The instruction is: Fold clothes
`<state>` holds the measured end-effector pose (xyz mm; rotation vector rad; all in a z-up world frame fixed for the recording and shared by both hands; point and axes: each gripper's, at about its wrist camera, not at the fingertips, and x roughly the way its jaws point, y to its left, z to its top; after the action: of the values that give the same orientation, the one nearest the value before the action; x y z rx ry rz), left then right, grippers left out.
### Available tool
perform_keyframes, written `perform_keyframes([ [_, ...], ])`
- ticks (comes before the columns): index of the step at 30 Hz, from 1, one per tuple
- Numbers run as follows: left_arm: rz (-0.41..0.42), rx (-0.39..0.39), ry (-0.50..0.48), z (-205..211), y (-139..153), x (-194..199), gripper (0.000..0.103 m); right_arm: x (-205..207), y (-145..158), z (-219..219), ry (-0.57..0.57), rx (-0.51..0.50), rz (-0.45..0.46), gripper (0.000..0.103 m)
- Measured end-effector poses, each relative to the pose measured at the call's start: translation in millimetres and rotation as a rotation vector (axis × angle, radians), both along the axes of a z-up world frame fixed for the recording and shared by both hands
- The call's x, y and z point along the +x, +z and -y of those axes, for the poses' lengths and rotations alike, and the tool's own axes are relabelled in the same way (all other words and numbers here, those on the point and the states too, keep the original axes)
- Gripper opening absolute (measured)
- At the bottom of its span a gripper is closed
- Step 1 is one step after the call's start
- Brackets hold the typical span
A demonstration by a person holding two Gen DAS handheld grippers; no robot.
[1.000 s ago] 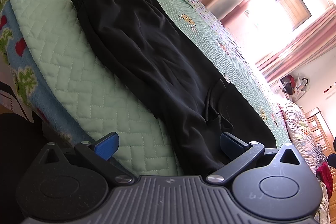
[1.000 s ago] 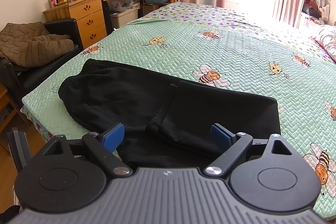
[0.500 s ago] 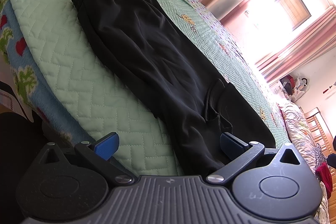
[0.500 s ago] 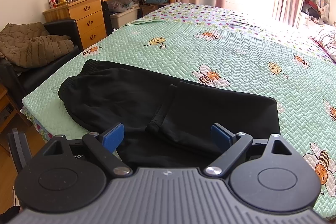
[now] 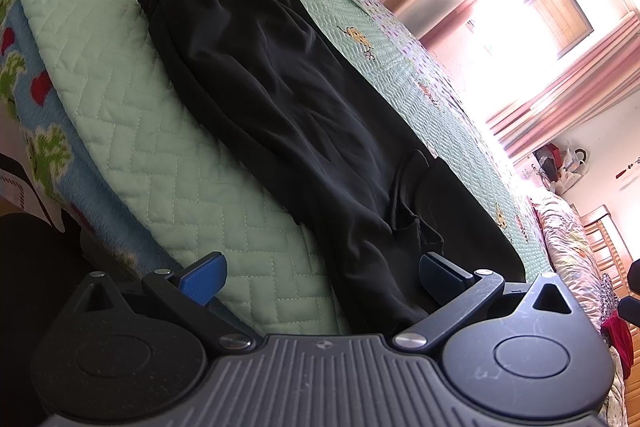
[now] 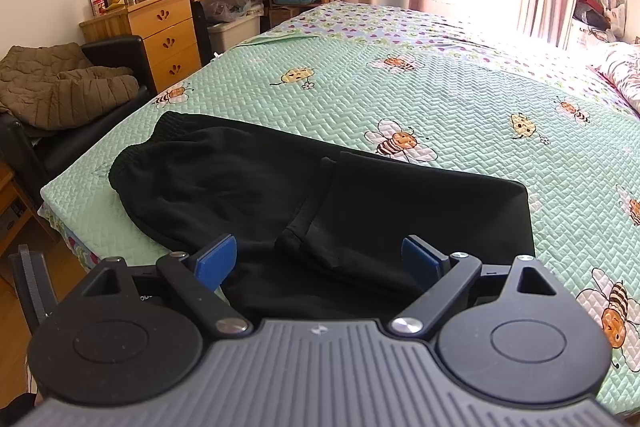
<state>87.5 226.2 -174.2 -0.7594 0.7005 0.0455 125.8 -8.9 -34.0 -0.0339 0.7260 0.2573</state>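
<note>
Black trousers (image 5: 288, 107) lie flat on the green quilted bedspread (image 5: 120, 115), their legs folded back over the body so the cuffs (image 6: 308, 227) rest mid-garment and the elastic waistband (image 6: 160, 131) points to the far left. My left gripper (image 5: 320, 275) hovers open at the bed's near edge, its blue pads (image 5: 202, 277) apart over quilt and trouser fabric, pinching nothing. My right gripper (image 6: 320, 259) also stands open just above the folded part of the trousers (image 6: 400, 211), with no cloth between its pads (image 6: 216, 259).
The bed's bee-patterned spread (image 6: 440, 99) stretches far right toward a pillow (image 6: 620, 71). A black armchair with a brown jacket (image 6: 60, 87), a wooden desk with drawers (image 6: 168, 35) and shelves stand left of the bed. Bright curtained window behind.
</note>
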Motion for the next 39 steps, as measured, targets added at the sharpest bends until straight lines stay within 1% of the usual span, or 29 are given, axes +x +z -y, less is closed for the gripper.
perform_keyframes([
  [20,-0.027,-0.003,0.000,0.0,-7.5,5.5,0.102,14.4,-15.0,10.1,-0.017,0.026,-0.063,0.090],
  [39,-0.041,-0.002,0.001,0.5,-10.8,8.5,0.102,19.7,-24.3,16.4,-0.023,0.033,-0.086,0.090],
])
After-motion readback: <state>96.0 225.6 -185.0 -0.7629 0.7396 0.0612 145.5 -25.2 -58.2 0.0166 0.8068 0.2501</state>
